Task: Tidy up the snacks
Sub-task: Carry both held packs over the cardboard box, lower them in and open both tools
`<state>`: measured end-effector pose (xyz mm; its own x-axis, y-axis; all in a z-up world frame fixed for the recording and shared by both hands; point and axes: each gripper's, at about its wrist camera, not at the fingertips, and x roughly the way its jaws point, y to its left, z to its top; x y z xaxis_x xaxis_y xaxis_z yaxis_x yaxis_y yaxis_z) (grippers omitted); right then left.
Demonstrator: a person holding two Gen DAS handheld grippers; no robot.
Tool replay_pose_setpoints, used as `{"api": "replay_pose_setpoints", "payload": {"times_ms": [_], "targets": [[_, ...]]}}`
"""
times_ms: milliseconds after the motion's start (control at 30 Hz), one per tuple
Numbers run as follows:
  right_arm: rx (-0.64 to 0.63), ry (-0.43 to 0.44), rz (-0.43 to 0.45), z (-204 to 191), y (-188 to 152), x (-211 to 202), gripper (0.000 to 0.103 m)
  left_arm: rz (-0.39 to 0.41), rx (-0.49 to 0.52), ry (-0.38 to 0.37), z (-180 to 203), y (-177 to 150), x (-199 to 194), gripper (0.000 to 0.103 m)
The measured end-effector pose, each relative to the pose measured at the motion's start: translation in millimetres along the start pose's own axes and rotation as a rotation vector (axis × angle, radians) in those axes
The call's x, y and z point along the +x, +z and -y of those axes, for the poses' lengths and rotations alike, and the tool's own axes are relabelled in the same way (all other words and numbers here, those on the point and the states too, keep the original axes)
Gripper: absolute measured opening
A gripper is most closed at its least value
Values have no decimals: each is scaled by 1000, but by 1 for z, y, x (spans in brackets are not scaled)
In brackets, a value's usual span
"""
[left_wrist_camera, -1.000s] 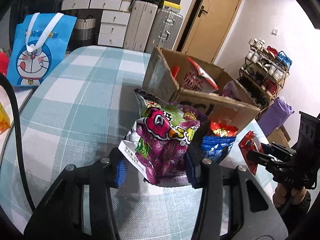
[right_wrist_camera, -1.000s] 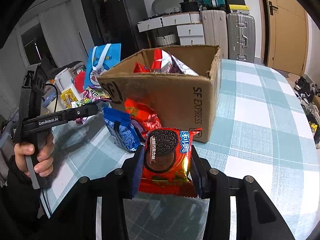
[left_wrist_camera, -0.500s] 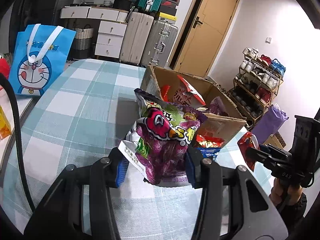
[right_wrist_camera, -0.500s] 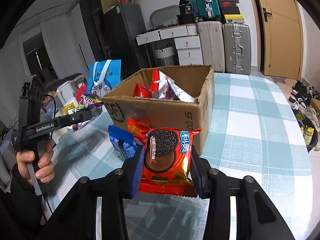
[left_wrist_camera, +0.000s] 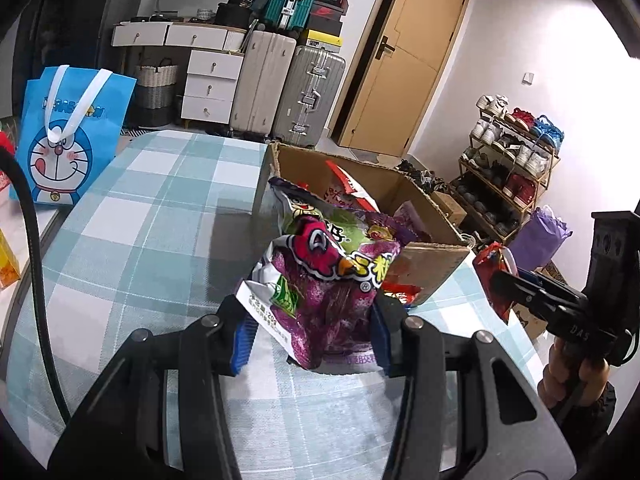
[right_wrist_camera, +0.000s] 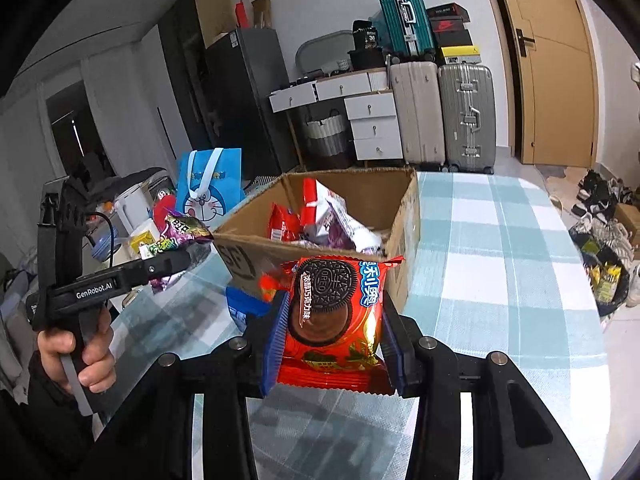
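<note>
Both hands are rising compared with a second ago, so I'm now seeing down into the open brown cardboard box [right_wrist_camera: 320, 216] instead of at its side. The left gripper [left_wrist_camera: 312, 332] is clamping its fingers [left_wrist_camera: 242, 336] on a crinkly purple-and-green foil snack bag [left_wrist_camera: 328, 276], and the right gripper [right_wrist_camera: 334, 332] is squeezing a glossy red Oreo cookie packet [right_wrist_camera: 334, 312], long side standing upright. Both are hanging in the air above the teal-and-white checked table [right_wrist_camera: 500, 248].

The box opening is sitting straight ahead of and below both loads; the Oreo pack looks closer to the near rim, so I'd guess the right hand drops first. The box is already holding several red and white bags. A blue snack packet [right_wrist_camera: 240, 308] and another red one are lying on the table against the box's near wall, waiting their turn.
</note>
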<state>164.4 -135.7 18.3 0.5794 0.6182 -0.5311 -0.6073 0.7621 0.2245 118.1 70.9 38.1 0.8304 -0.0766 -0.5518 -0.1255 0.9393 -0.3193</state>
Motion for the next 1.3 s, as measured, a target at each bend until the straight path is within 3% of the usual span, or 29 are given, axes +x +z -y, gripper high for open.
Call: {"api": "replay_pose_setpoints", "payload": {"times_ms": [367, 967, 1300], "targets": [[-7, -20, 30, -5, 31, -15, 42, -8, -2, -10, 13, 17, 8, 44], [58, 1, 58, -2, 66, -1, 42, 12, 0, -34, 33, 51, 36, 44], [43, 1, 51, -7, 84, 19, 42, -11, -2, 13, 34, 62, 69, 44]]}}
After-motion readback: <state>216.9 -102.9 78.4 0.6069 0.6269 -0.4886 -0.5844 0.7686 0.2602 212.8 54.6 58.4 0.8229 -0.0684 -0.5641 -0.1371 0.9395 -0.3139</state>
